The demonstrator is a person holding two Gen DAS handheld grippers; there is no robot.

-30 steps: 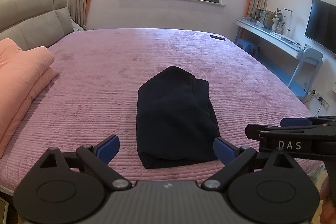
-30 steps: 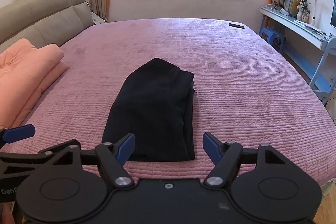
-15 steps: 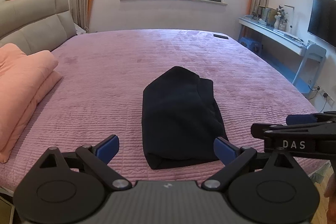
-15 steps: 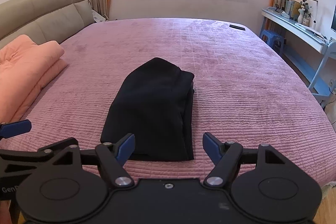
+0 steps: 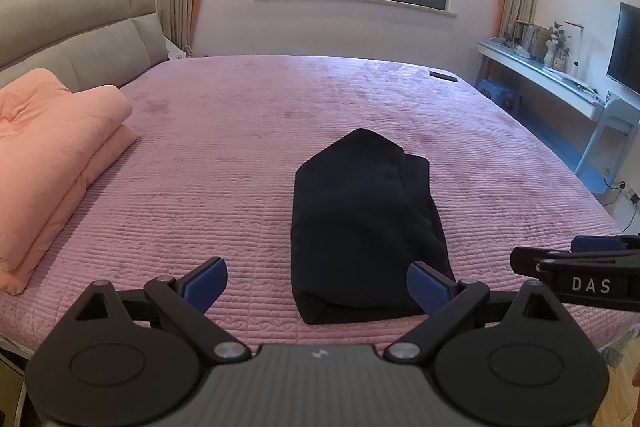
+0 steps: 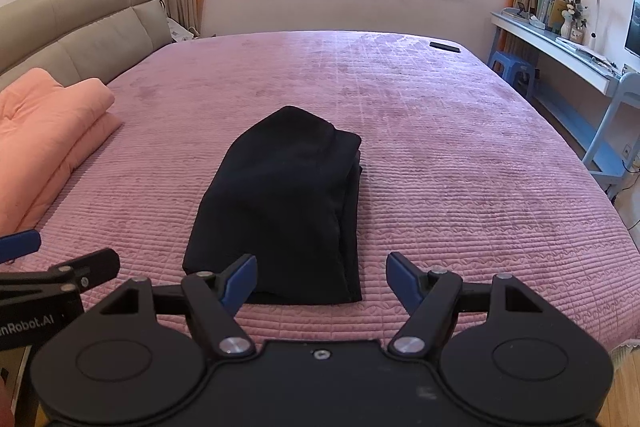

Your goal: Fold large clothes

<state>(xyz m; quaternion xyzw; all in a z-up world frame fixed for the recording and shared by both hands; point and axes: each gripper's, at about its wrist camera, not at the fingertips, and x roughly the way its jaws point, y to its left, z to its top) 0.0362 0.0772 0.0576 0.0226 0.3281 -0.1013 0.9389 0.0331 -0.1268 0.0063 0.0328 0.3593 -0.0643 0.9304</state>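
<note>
Folds of the dark garment [image 5: 362,223] blur into one black mass on the pink bed [image 5: 248,155], near its front edge. Your left tool [image 5: 316,281] and right tool [image 6: 320,277] gape wide, empty. Peach quilt [image 5: 48,163] is cropped left.

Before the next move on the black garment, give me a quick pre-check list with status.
1. Left gripper open, nothing between its pads: ok.
2. Right gripper open, nothing held: ok.
3. Black garment lies folded into a compact bundle on the pink bed cover: ok.
4. Both grippers off the garment, near its front edge: ok.
5. Bed cover around the garment free; peach quilt lies apart at the left: ok.
6. Layers inside the fold squared up: cannot tell.
</note>
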